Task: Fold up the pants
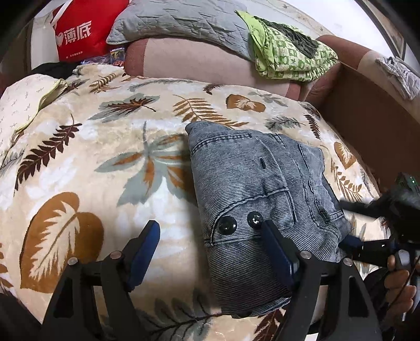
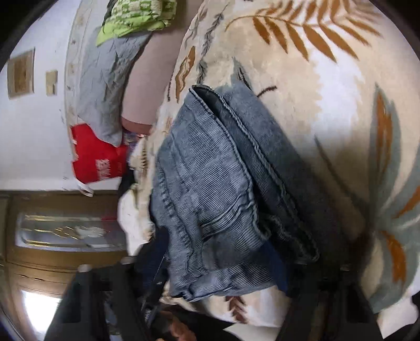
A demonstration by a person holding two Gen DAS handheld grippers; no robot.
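One pair of folded pants (image 1: 262, 188) is lying on the blanket (image 1: 92, 162), two buttons showing. Left claw (image 1: 210, 251) is gaping, empty. Right claw (image 2: 223, 278) is blurred, seemingly straddling denim; grip unclear.

Left wrist view: folded pants (image 1: 260, 199) lower right of centre, on blanket (image 1: 105, 157) spanning frame middle. Left gripper (image 1: 210, 251) at bottom edge, one finger on blanket, other over pants. Right gripper (image 1: 351, 242) at pants' right edge. Pillow (image 1: 178, 21) top centre, bag (image 1: 81, 28) upper left, crumpled garment (image 1: 288, 49) upper right.
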